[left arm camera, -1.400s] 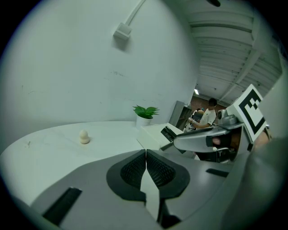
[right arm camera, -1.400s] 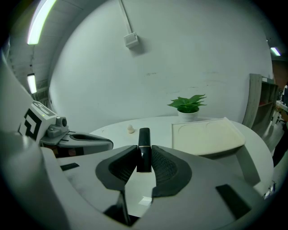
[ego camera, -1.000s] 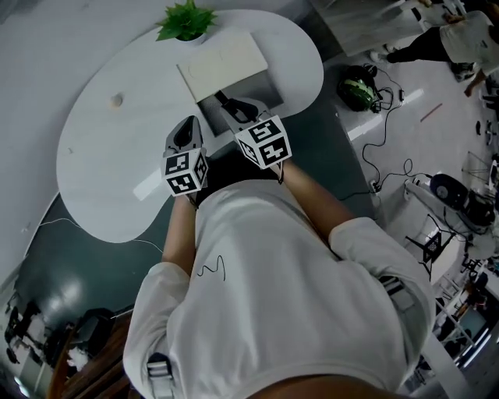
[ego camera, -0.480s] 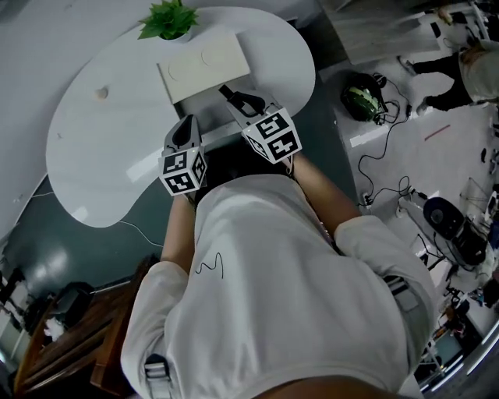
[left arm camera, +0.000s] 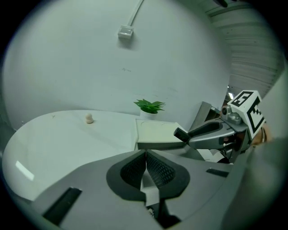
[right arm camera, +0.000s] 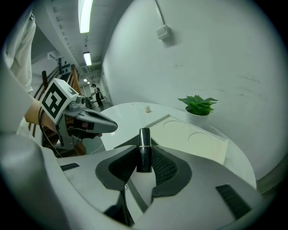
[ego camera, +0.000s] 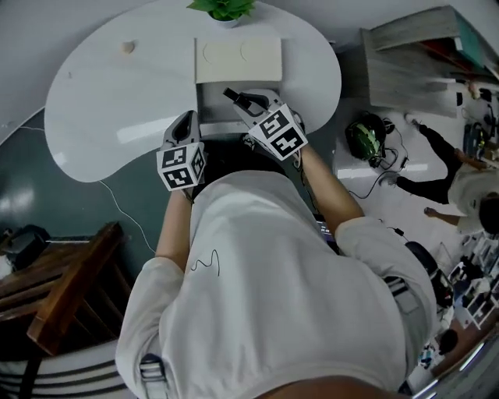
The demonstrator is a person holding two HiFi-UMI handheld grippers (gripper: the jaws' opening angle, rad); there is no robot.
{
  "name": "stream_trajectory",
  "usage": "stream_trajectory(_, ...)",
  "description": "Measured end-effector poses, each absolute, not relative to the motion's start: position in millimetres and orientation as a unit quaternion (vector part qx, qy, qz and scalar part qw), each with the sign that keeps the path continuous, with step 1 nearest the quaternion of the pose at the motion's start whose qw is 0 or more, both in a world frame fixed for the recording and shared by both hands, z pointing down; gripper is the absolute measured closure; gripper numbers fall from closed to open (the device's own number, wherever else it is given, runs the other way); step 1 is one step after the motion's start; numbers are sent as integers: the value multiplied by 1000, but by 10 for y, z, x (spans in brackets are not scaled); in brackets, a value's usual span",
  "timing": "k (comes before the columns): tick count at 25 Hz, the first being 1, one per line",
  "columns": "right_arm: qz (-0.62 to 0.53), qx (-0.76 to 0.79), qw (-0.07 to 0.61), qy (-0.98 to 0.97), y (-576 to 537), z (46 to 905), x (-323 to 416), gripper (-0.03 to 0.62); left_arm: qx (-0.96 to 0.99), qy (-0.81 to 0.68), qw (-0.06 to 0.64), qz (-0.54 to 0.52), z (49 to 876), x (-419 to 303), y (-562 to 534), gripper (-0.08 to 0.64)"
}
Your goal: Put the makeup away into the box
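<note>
Right gripper (right arm camera: 145, 162) clamps a black lipstick tube (right arm camera: 144, 139) upright, poised before the cream box (ego camera: 238, 61), presumably for stowing. Left gripper (left arm camera: 146, 168), jaws together and empty, hovers alongside.

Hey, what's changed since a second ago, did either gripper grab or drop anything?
Mostly the view swung, so the table and box sit squarer in view. Both grippers edged slightly toward the box. Nothing was grabbed or dropped: the right gripper stays shut on the black tube, the left gripper is shut and empty. Box and plant unmoved.

Tiny pale lump (ego camera: 128, 47), identity unclear
</note>
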State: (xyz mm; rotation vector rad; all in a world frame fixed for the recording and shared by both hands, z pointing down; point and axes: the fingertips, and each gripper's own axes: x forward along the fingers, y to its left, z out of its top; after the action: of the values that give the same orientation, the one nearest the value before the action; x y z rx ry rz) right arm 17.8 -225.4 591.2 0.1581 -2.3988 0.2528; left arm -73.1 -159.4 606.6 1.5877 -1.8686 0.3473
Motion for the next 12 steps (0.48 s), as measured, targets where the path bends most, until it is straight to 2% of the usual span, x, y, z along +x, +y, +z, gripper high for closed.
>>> stream_trajectory(12, -7, -92, 436, -895, -1811, 6350, -308, 497, 521, -767, 363, 92, 6231, -1087, -961, 540)
